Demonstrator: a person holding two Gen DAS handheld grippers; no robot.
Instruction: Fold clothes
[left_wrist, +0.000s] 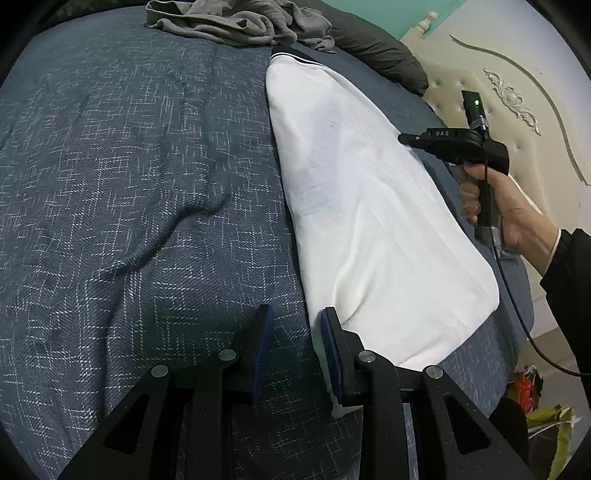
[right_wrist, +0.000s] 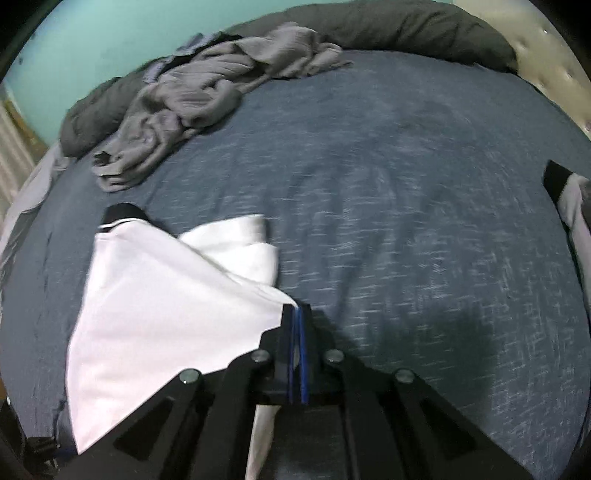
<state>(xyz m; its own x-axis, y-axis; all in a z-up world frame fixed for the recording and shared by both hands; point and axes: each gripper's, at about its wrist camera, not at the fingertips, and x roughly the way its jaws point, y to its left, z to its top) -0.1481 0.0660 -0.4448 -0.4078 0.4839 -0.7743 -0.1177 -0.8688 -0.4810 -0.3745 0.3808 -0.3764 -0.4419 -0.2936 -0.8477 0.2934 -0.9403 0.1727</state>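
The left gripper (left_wrist: 297, 314) hangs low over the bed (left_wrist: 129, 184) with its jaws apart, a clear gap between the blue pads; the right-hand pad (left_wrist: 330, 332) sits just at the near edge of the white garment (left_wrist: 369, 206), while the left-hand pad is over bare bedspread; nothing lies between them.

The right gripper (right_wrist: 296, 314) has its jaws pressed together, the blue pads meeting with only a thin line between; a corner of the white garment (right_wrist: 166, 306) runs right up to the fingertips, and a strip of white shows below the jaws, yet whether cloth is actually pinched I cannot tell. From the left wrist view the right gripper (left_wrist: 406, 139) is held level above the far side of the garment, pointing across it; the hand (left_wrist: 509, 214) wraps the pistol-style handle from below, a dark sleeve (left_wrist: 569, 280) at the wrist, a cable trailing down from the handle.

The garment lies on the bed as a long folded white shape with a dark, white-striped trim (left_wrist: 299, 57) at its far end; from the right wrist view one layer is folded over, a loose flap (right_wrist: 243, 247) beyond it. A crumpled grey cloth (right_wrist: 199, 99) lies well apart near a dark pillow (right_wrist: 406, 26).
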